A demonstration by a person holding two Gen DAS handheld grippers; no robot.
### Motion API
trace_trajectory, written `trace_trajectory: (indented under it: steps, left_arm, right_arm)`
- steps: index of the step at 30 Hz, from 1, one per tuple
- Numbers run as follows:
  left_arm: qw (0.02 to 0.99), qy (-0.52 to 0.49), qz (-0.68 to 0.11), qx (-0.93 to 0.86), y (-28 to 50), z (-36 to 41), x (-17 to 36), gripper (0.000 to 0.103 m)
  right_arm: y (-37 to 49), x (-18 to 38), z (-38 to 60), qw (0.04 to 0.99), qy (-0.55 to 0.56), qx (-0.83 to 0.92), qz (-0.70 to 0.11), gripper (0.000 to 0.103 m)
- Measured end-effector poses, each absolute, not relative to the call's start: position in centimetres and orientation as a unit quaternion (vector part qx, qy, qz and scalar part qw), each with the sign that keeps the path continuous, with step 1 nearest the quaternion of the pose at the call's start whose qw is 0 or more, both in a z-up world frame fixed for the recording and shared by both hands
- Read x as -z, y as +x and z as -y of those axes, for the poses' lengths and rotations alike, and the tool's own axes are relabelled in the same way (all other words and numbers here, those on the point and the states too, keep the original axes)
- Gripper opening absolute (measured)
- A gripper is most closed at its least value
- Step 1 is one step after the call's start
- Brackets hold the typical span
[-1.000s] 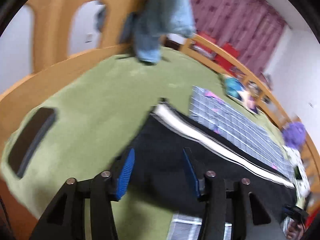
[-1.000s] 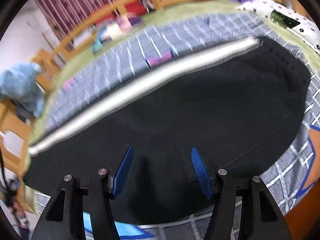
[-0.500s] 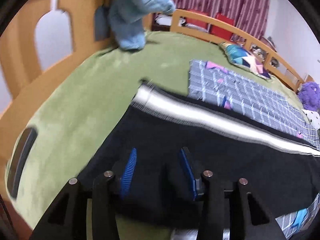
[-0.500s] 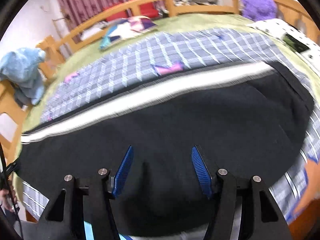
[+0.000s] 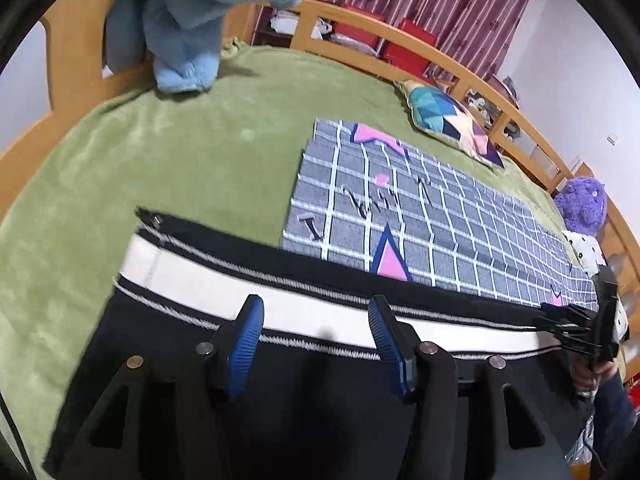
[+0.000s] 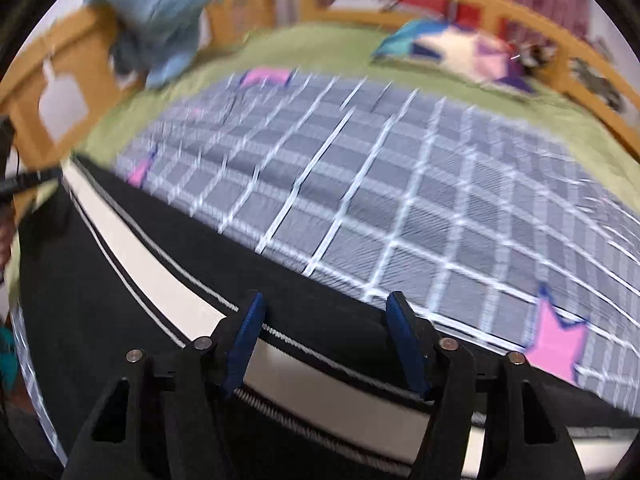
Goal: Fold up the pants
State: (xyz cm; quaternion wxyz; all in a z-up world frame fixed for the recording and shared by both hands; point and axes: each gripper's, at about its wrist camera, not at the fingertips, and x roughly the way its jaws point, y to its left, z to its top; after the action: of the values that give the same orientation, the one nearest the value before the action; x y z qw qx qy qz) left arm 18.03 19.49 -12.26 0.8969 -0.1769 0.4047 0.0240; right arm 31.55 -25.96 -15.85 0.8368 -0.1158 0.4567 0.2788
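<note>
Black pants [image 5: 320, 420] with a white side stripe [image 5: 208, 280] lie flat across the bed, partly on the green blanket [image 5: 180, 152] and partly on the grey checked blanket [image 5: 440, 208]. My left gripper [image 5: 320, 336] hovers over the stripe near the pants' left end. Its jaws are opening and its blue pads [image 5: 246, 344] pinch no fabric. In the blurred right wrist view, my right gripper [image 6: 324, 332] sits over the stripe [image 6: 132, 248] and the black far edge. Its jaws are closing, with the cloth below them, not gripped. It also shows at the far right [image 5: 592, 328], held by a hand.
A blue fleece garment [image 5: 200, 20] hangs over the wooden headboard. Beyond the checked blanket lie a colourful cushion [image 5: 448, 120] and a purple plush toy [image 5: 582, 204]. A wooden bed rail [image 5: 460, 68] runs along the far side, with red chairs and curtains behind.
Both grippers moved from over the black cloth to the white stripe at the far edge. The right one swept fast and rolled. The left jaws narrowed, then widened.
</note>
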Motion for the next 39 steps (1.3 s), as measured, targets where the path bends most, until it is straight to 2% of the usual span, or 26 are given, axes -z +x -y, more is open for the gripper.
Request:
trace_trajectory:
  steps: [1, 2, 4, 7, 9, 12, 13, 15, 19, 21, 22, 23, 25, 28, 29, 33, 39]
  left_arm:
    - [0.894, -0.178, -0.41, -0.021, 18.0, -19.4, 12.8, 0.052]
    - [0.893, -0.178, -0.414, -0.019, 17.9, -19.3, 13.1, 0.052]
    - [0.892, -0.174, -0.417, -0.016, 17.7, -19.3, 13.5, 0.052]
    - [0.894, -0.179, -0.41, -0.016, 18.0, -19.4, 13.3, 0.052]
    - [0.894, -0.196, -0.404, -0.01, 18.7, -19.4, 12.9, 0.052]
    - [0.89, -0.216, -0.401, 0.015, 20.4, -18.0, 12.6, 0.052]
    - [0.89, -0.219, -0.4, 0.023, 21.1, -17.1, 12.5, 0.052]
    - [0.888, -0.221, -0.401, 0.044, 22.0, -15.3, 12.4, 0.052]
    - [0.894, -0.172, -0.406, 0.076, 23.3, -10.1, 12.6, 0.052]
    - [0.898, -0.134, -0.412, 0.072, 23.9, -8.2, 13.4, 0.052]
    - [0.899, -0.101, -0.422, 0.051, 24.5, -7.2, 14.3, 0.052]
    - [0.898, -0.081, -0.431, 0.03, 25.0, -6.9, 15.1, 0.052]
    - [0.891, -0.07, -0.448, 0.001, 26.6, -7.0, 16.5, 0.051]
    - [0.896, -0.092, -0.435, -0.003, 27.4, -8.0, 15.6, 0.052]
    - [0.894, -0.093, -0.439, -0.01, 27.5, -8.5, 15.1, 0.051]
    - [0.899, -0.087, -0.428, -0.016, 24.0, -11.0, 12.9, 0.051]
    - [0.905, -0.14, -0.401, -0.029, 12.7, -17.2, 11.0, 0.051]
  right_arm:
    - [31.6, 16.8, 25.5, 0.829, -0.13, -0.28, -0.467, 0.038]
    - [31.5, 17.2, 25.1, 0.828, -0.147, -0.282, -0.462, 0.005]
    - [30.2, 16.4, 24.8, 0.837, -0.171, -0.287, -0.434, 0.004]
    - [28.8, 14.0, 25.7, 0.865, -0.149, -0.283, -0.386, 0.004]
    - [29.2, 13.5, 26.2, 0.868, -0.129, -0.285, -0.386, 0.003]
    - [31.0, 16.0, 25.0, 0.858, -0.127, -0.267, -0.421, 0.004]
    - [31.4, 17.5, 24.4, 0.852, -0.133, -0.254, -0.438, 0.006]
    - [31.2, 17.7, 24.0, 0.865, -0.134, -0.238, -0.42, 0.012]
    - [30.1, 15.1, 26.4, 0.884, -0.095, -0.211, -0.407, 0.017]
    - [29.2, 13.9, 28.1, 0.893, -0.081, -0.198, -0.396, 0.028]
    - [28.2, 13.7, 29.6, 0.896, -0.071, -0.19, -0.395, 0.038]
    - [27.9, 13.9, 30.5, 0.895, -0.075, -0.181, -0.4, 0.041]
    - [28.4, 15.1, 31.9, 0.895, -0.09, -0.153, -0.409, 0.041]
    - [30.6, 18.1, 33.0, 0.881, -0.068, -0.141, -0.447, 0.041]
    - [30.8, 18.1, 33.0, 0.886, -0.063, -0.143, -0.437, 0.041]
    - [31.0, 16.9, 32.9, 0.893, -0.029, -0.127, -0.432, 0.041]
    - [26.4, 14.6, 31.1, 0.899, -0.036, -0.117, -0.421, 0.045]
